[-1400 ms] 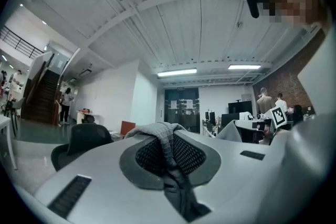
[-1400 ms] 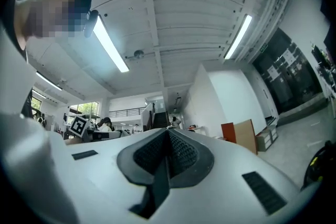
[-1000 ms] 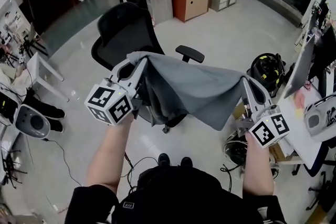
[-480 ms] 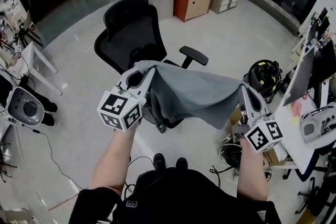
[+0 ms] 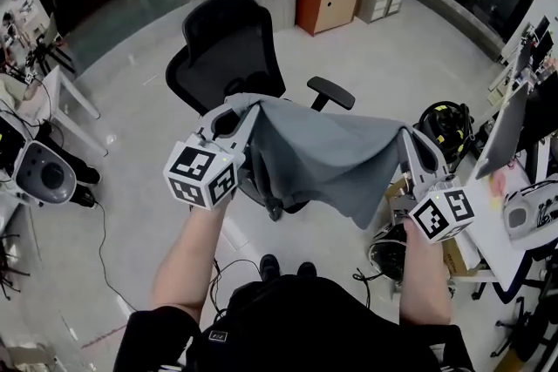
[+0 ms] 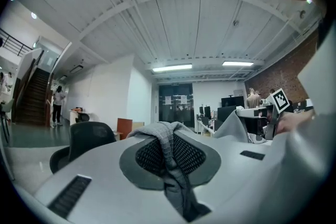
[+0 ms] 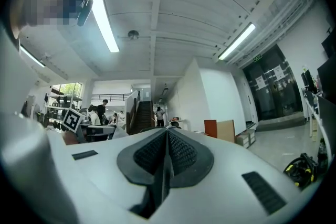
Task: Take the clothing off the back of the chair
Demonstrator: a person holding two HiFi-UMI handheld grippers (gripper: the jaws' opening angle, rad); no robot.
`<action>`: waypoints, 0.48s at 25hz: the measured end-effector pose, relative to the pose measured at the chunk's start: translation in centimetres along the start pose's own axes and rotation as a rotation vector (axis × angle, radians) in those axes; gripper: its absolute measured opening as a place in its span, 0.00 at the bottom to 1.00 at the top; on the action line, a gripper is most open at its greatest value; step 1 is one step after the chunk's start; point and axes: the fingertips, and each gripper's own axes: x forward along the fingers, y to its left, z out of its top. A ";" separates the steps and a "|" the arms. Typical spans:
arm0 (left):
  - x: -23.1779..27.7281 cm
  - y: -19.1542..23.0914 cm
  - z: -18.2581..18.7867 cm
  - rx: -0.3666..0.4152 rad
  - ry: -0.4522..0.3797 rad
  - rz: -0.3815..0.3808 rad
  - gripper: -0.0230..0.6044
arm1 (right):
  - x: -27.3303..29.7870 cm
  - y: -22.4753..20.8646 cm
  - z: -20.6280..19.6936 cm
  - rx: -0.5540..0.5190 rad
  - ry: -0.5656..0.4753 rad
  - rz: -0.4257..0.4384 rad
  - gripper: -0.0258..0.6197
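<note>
While the left gripper point(image 5: 247, 109) and right gripper point(image 5: 408, 137) held fingers clamped on the grey garment point(image 5: 324, 154), it stretched crosswise between them, clear of the chair point(image 5: 228, 43).

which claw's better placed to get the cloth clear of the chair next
Probably the left. Both claws are shut on the grey cloth, but the left claw holds the end whose folds hang over the chair; the right claw holds the end off to its side.
</note>
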 end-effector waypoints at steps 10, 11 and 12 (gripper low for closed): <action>1.4 -0.3 8.7 0.126 -0.130 -0.013 0.09 | 1.0 0.2 6.8 -0.075 -0.120 -0.003 0.07; 1.4 -0.8 9.3 0.140 -0.141 -0.016 0.09 | 1.0 0.2 7.1 -0.080 -0.130 -0.008 0.07; 1.5 -1.2 9.6 0.148 -0.146 -0.020 0.09 | 0.8 0.2 7.3 -0.083 -0.137 -0.012 0.07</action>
